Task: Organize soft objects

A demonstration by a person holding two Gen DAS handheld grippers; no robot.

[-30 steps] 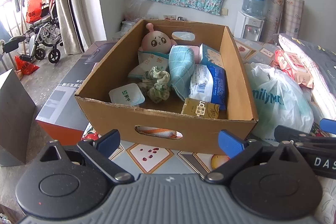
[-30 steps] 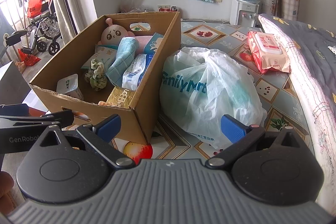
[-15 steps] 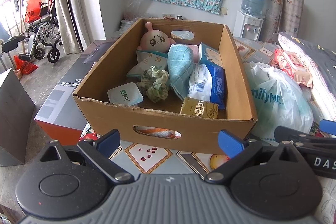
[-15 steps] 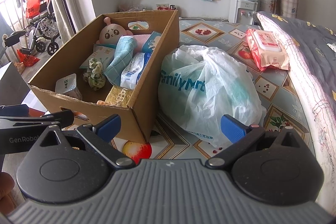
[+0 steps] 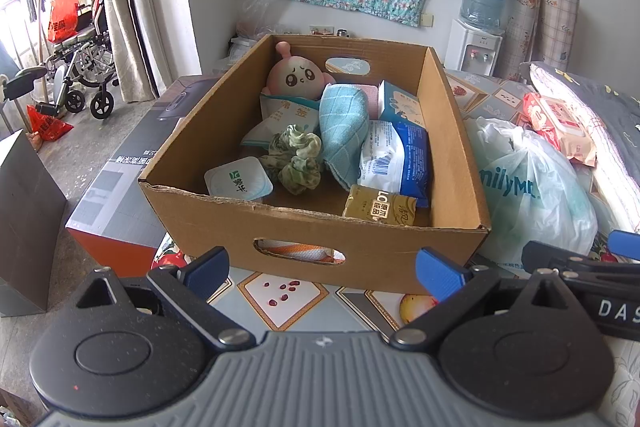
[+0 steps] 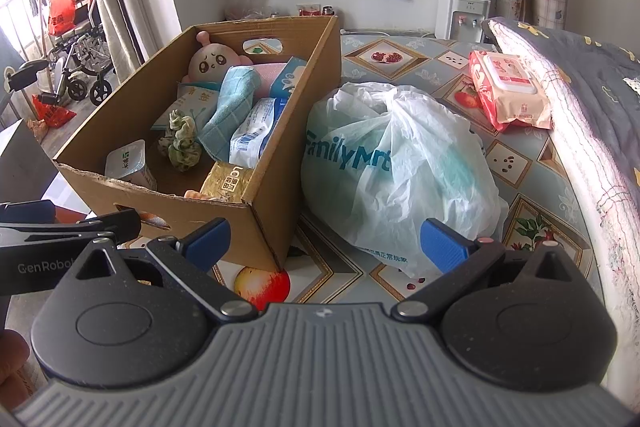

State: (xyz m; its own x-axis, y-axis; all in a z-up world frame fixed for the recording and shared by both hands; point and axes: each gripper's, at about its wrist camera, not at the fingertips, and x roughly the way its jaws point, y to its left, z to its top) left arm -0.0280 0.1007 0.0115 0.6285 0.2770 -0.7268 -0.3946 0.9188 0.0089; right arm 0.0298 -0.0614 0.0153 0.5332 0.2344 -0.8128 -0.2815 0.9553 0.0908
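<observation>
While both views sit low over the patterned counter [image 6: 404, 59], I see a corrugated cardboard box [image 5: 360, 247] with a torn front rim and oval handle slot. Inside lie a round pink plush doll [image 5: 298, 77], a rolled waffle-weave teal towel [image 5: 344, 123], a crinkled green scrunchie [image 5: 296, 159], glossy tissue packs and a foil-lidded cup. Just right of the box slumps a thin, wrinkled white plastic bag [image 6: 400, 167]; a wet-wipe pack [image 6: 508, 87] lies further back by the quilted bed edge. My left tool [image 5: 322, 273] hovers level before the box front, blue pads spread wide, gripping nothing. My right tool [image 6: 326, 241] hangs beside it, equally wide and empty, aimed at the box corner and bag. Compared with a second ago, both views have barely shifted.
</observation>
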